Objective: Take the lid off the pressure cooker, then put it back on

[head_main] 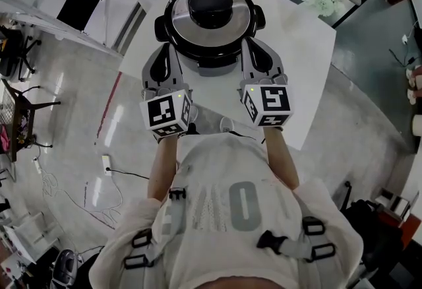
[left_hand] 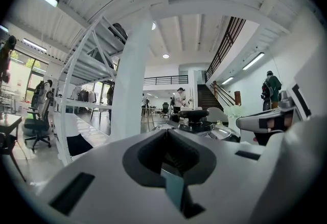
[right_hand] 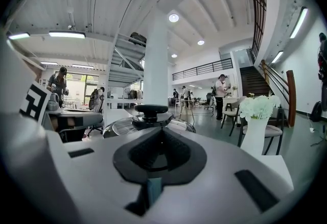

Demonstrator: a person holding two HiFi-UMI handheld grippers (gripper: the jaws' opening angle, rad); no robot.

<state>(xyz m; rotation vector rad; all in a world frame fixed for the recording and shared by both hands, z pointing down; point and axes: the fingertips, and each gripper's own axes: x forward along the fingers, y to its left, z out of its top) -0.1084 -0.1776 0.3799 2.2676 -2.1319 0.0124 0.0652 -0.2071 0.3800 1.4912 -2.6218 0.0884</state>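
**Both grippers shut and empty, parked at the cooker's near side, lid on**

- The pressure cooker (head_main: 210, 50) sits on the white table (head_main: 303, 50), close to the far left corner. The near edge and the right side of the table are bare.
- The lid (head_main: 181, 20) is seated on the pot. It looks flat and centred, and its black handle (head_main: 210, 0) is on top.
- The left gripper (head_main: 165, 47) has its jaws fully together with nothing between them. Its own view shows the tips (left_hand: 167, 130) meeting in a point, with only the empty moulded pocket behind them. It points roughly level at the cooker's near left flank, just beside the base. I can't tell whether it touches.
- The right gripper (head_main: 253, 43) is the same: jaws pressed together and nothing held. Its view shows the closed tips (right_hand: 161, 130) aimed at the lid (right_hand: 127, 125), with the handle (right_hand: 151, 109) straight ahead just above them. It sits just beside the near right flank, and contact is again unclear.
- The two grippers mirror each other either side of the cooker's front. Each marker cube (head_main: 166, 113) is back at the table's near edge, by the person's torso (head_main: 231, 215).
- Neither gripper is on the handle.
- Background: a vase of white flowers (right_hand: 258, 115) stands off to the right, on separate furniture away from the table. People are standing far back in the hall.
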